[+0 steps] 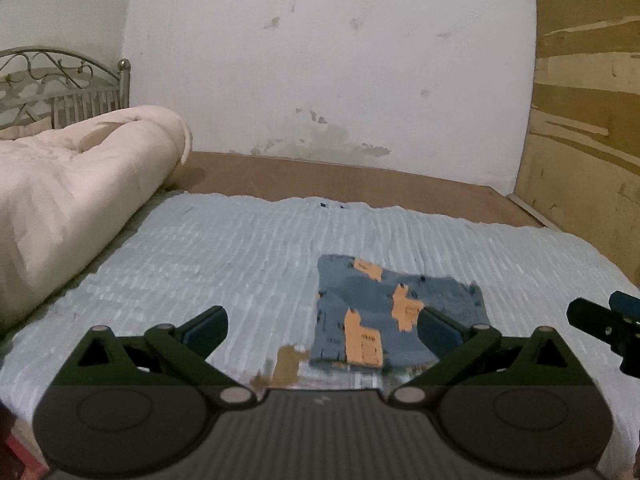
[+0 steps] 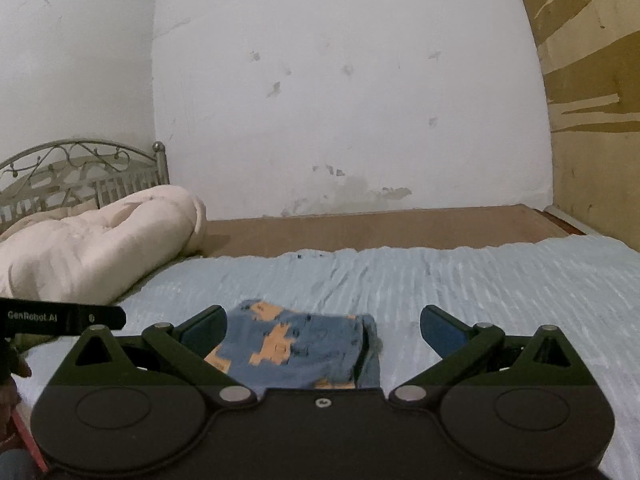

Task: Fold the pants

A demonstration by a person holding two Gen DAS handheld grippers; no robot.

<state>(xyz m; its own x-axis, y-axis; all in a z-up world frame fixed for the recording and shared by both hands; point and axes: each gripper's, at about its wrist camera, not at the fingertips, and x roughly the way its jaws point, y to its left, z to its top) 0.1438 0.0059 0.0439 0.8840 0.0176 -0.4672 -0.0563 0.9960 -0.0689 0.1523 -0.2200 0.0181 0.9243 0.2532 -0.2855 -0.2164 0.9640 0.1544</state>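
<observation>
Both grippers hung wide open and empty, the left gripper [image 1: 322, 324] and right gripper [image 2: 322, 324] clear of the cloth; folded pants [image 1: 394, 312] lay as a compact square on the bed's blue cover [image 1: 224, 240]; apparently released because the folding looked finished.

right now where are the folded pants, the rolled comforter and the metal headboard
folded pants [image 2: 304, 344], right wrist view, on the blue denim near an orange patch
rolled comforter [image 1: 80, 184], left wrist view, on its cream upper surface
metal headboard [image 2: 80, 164], right wrist view, on the scrollwork under the arch
</observation>
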